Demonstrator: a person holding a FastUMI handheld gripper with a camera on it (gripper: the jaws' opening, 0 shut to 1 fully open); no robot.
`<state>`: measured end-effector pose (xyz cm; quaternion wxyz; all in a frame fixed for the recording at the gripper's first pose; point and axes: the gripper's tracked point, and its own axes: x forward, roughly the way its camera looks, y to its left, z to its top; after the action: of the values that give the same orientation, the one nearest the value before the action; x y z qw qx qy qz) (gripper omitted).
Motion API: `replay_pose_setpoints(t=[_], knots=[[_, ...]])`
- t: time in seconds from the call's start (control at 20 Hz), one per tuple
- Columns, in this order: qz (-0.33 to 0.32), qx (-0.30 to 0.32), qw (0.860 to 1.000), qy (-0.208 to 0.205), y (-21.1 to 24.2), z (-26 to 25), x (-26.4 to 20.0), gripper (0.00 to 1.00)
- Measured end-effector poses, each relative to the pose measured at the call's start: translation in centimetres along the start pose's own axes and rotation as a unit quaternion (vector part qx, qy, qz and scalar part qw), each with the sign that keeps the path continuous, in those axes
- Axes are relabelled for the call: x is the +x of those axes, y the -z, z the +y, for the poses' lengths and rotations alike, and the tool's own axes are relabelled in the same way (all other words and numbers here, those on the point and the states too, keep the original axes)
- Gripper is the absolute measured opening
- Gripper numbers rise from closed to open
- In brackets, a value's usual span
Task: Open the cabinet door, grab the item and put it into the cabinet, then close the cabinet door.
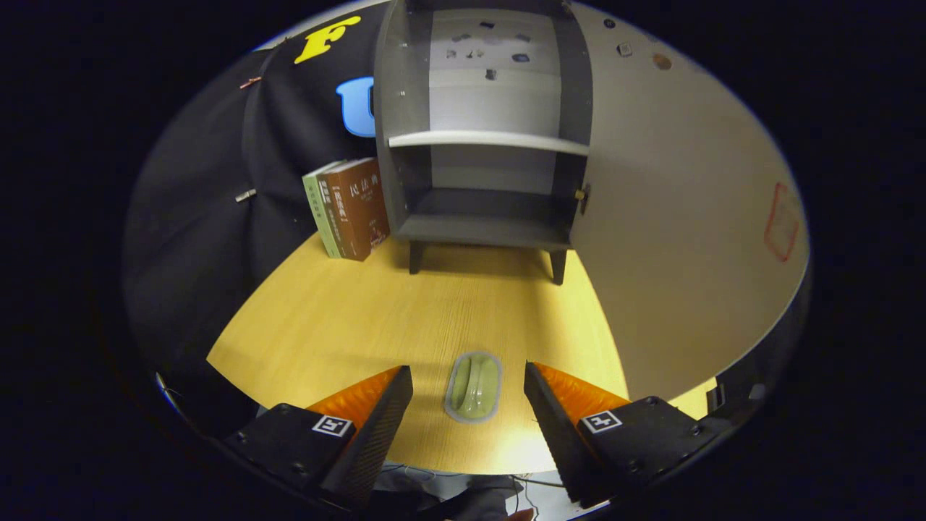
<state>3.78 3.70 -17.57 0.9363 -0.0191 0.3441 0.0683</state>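
A grey cabinet (485,123) on short dark legs stands at the far side of the wooden table (376,318). Its door (680,217) is swung wide open to the right, showing a white shelf (488,140) and a bare lower compartment. A small pale-green oval item with a grey rim (474,386) lies flat on the table near its front edge. My gripper (469,380) is open, its two black-and-orange fingers either side of the item, neither touching it.
Two books (349,208), one green and one brown, lean upright against the cabinet's left side. The open door takes up the right side of the table. Bare tabletop lies between the item and the cabinet. The table's front edge is just under the fingers.
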Motion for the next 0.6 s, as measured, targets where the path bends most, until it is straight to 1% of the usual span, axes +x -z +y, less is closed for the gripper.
replay_pose_setpoints(t=[0.1,0.2,0.25,0.4,0.5,0.55,0.6], knots=[[0.029,0.012,0.999,0.005,2.1,-0.5,1.2,0.99],[0.05,0.02,0.998,0.013,3.6,-1.0,2.7,0.95],[0.058,0.027,0.998,0.014,4.5,-1.2,3.6,0.9],[0.082,0.04,0.996,0.025,6.5,-2.0,5.0,0.59],[0.095,0.038,0.994,0.043,7.8,-3.3,5.6,0.59],[0.101,0.036,0.993,0.048,8.1,-3.6,6.0,0.62],[0.105,0.037,0.993,0.047,8.4,-3.5,6.4,0.62]])
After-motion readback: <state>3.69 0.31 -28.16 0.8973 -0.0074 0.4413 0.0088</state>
